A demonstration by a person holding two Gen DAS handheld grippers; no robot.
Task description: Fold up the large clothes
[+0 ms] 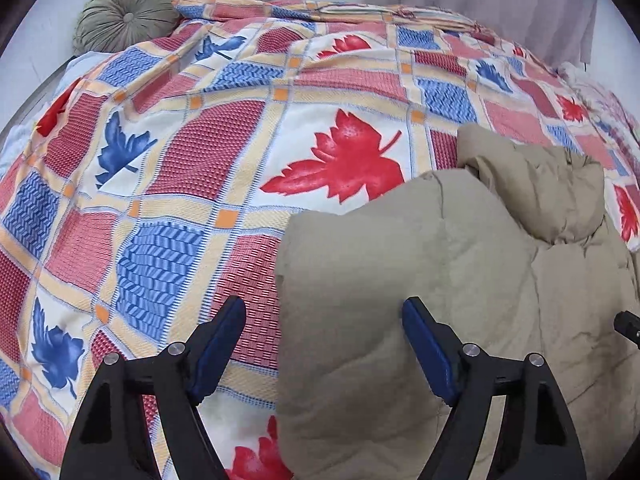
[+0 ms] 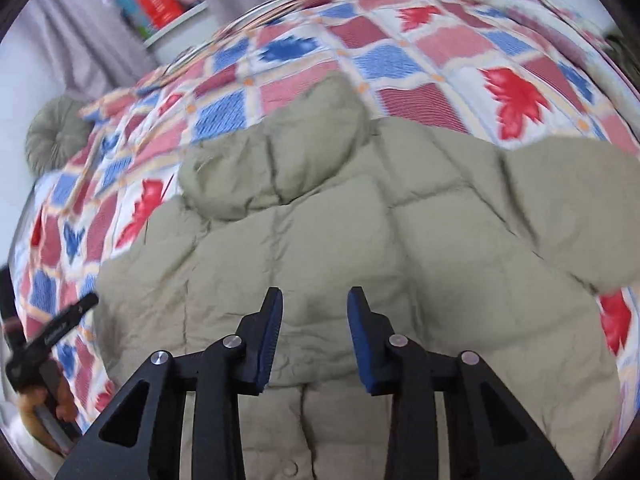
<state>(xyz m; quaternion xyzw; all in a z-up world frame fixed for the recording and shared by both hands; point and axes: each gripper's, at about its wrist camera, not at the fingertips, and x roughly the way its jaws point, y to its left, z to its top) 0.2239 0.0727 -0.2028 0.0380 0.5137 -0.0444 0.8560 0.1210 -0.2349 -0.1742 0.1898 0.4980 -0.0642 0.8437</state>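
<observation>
A beige puffer jacket (image 2: 340,232) lies spread on the bed, its hood (image 2: 280,160) toward the far side and one sleeve (image 2: 560,200) stretched out to the right. In the left wrist view the jacket (image 1: 420,280) fills the lower right, with a folded edge on its left side. My left gripper (image 1: 324,312) is open, hovering over that left edge of the jacket and holding nothing. My right gripper (image 2: 316,300) is open and empty, just above the jacket's middle. The left gripper's black tip (image 2: 72,316) shows at the left in the right wrist view.
The bed is covered by a patchwork bedspread (image 1: 200,160) with red and blue leaf prints. A round green cushion (image 1: 124,16) lies at the far left corner. Grey curtains (image 1: 480,0) and a white shelf with books (image 2: 160,4) stand behind the bed.
</observation>
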